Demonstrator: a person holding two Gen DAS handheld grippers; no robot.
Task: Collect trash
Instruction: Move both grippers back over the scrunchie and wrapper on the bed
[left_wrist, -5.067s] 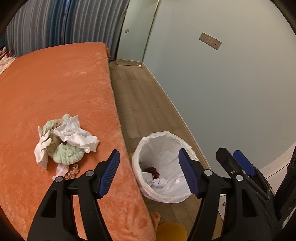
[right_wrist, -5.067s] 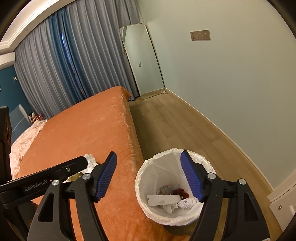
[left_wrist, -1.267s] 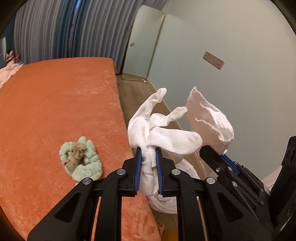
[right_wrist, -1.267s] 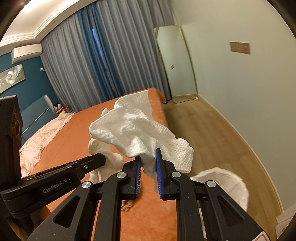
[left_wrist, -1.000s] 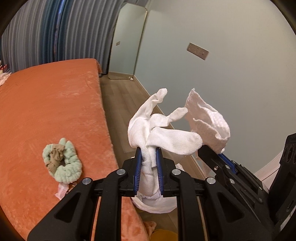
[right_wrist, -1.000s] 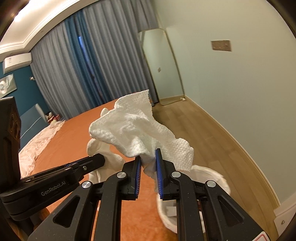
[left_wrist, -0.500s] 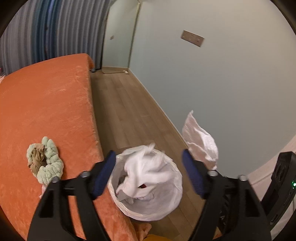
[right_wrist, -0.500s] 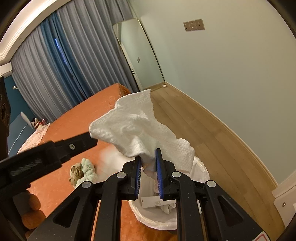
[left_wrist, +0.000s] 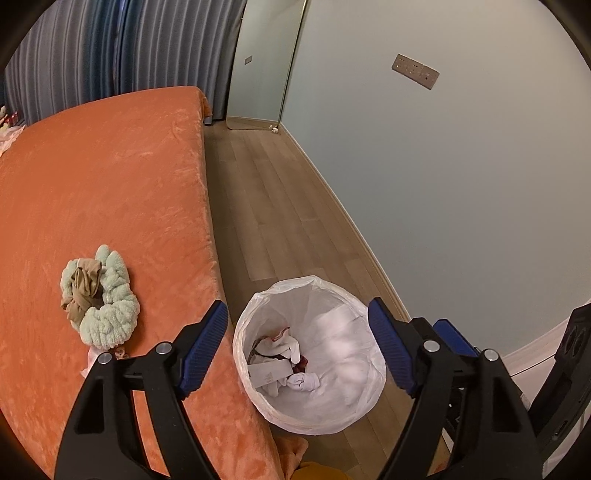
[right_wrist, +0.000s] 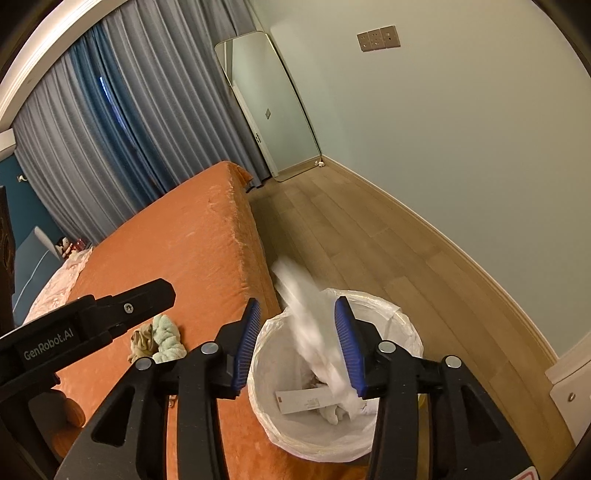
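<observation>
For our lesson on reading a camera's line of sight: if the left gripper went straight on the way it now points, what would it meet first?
Most likely the white-lined bin on the floor: the left gripper frames its open mouth, so it would probably enter and meet the rubbish inside. Depth is uncertain.

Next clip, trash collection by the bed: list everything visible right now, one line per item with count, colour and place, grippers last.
trash bin: one, lined with a white bag, on the floor beside the bed.
paper towel: one, white, blurred, dropping into the bin between the right jaws.
bin contents: several white crumpled pieces, a white card, something dark red.
fluffy item: one, mint green, on the bed near its edge.
tan cloth: one, lying on the fluffy item.
bed: one, orange cover.
mirror: one, leaning in the corner.
curtains: grey and blue, behind the bed.
wall plate: one, on the pale wall.
floor: light wood.
left gripper: black, blue pads, jaws open, nothing between them.
right gripper: same colours, jaws just opening, towel loose between them.
</observation>
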